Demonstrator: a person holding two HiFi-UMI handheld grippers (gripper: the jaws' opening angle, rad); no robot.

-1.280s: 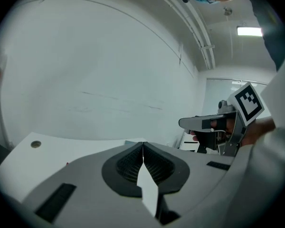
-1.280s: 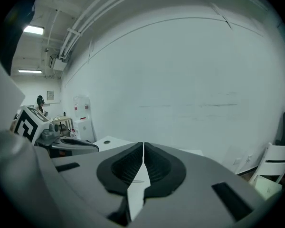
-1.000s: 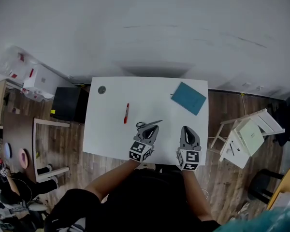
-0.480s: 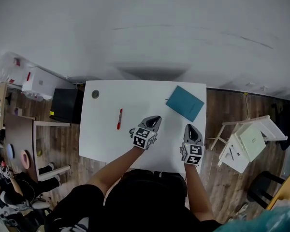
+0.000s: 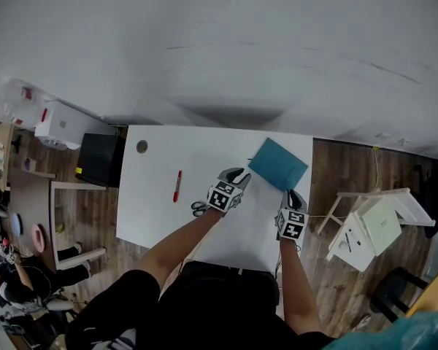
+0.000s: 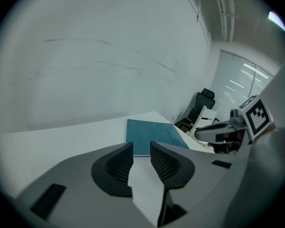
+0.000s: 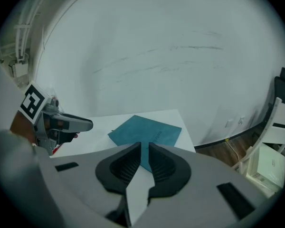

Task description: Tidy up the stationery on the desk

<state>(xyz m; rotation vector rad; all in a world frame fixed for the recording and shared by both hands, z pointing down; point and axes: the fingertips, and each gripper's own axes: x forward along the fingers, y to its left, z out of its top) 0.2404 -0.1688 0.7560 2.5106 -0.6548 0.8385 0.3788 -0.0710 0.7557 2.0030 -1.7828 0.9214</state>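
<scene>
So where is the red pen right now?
In the head view the red pen lies on the left part of the white desk, to the left of the scissors and the left claw, touching neither.

Colours on the white bench

A teal notebook [image 5: 277,164], a red pen [image 5: 177,186] and scissors [image 5: 198,208] with dark handles are seen on the white bench [image 5: 153,203], and a small grey disc [image 5: 141,146] near its far left corner. The left tool [image 5: 237,172] and the right tool [image 5: 293,193] are coloured grey, with black ribbed pads [image 6: 119,165]; each cube [image 5: 220,197] is patterned with black-and-white squares. The floor [image 5: 80,217] is brown wood, the wall [image 5: 219,42] pale grey.
</scene>
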